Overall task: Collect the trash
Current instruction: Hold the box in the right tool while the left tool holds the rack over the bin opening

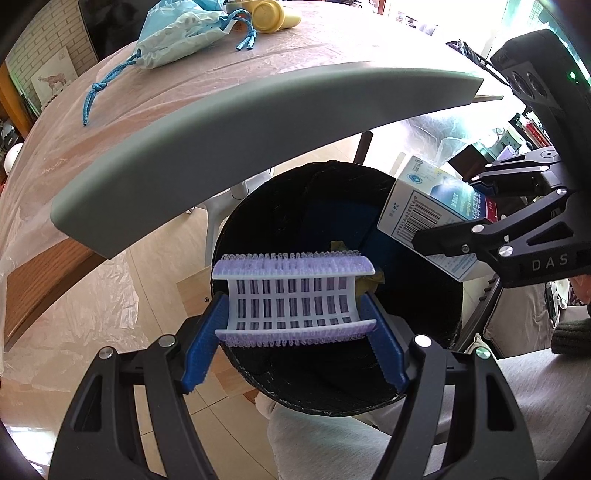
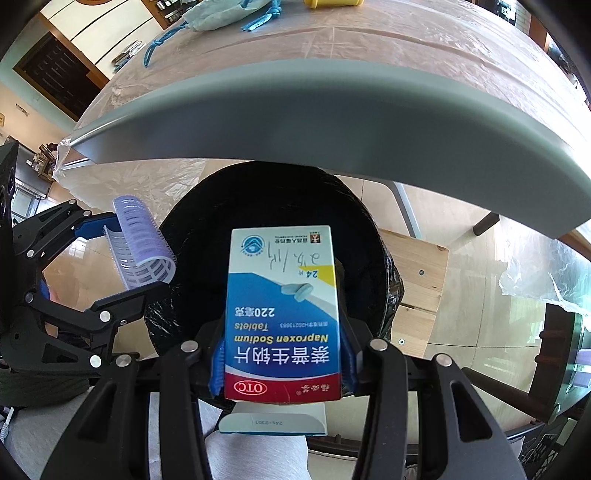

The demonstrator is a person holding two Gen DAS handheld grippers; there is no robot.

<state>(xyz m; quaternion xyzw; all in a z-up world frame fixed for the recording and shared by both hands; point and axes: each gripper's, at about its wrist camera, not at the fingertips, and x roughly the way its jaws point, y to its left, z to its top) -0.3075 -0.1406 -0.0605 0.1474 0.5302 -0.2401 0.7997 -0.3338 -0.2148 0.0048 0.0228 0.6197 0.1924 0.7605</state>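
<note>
My left gripper (image 1: 295,328) is shut on a white and purple hair roller (image 1: 293,299), held across its blue fingers (image 1: 201,343) over the open black-lined trash bin (image 1: 424,325). My right gripper (image 2: 282,365) is shut on a blue and white Naproxen Sodium tablet box (image 2: 282,314), held over the same bin (image 2: 258,206). The box also shows at the right of the left wrist view (image 1: 424,210). The roller shows at the left of the right wrist view (image 2: 142,243). Yellowish trash lies in the bin, behind the roller.
A grey table edge (image 1: 258,122) overhangs the bin. On the plastic-covered table lie a light blue drawstring bag (image 1: 177,33) and a yellow object (image 1: 271,16). A wooden crate (image 2: 417,280) stands beside the bin on the tiled floor.
</note>
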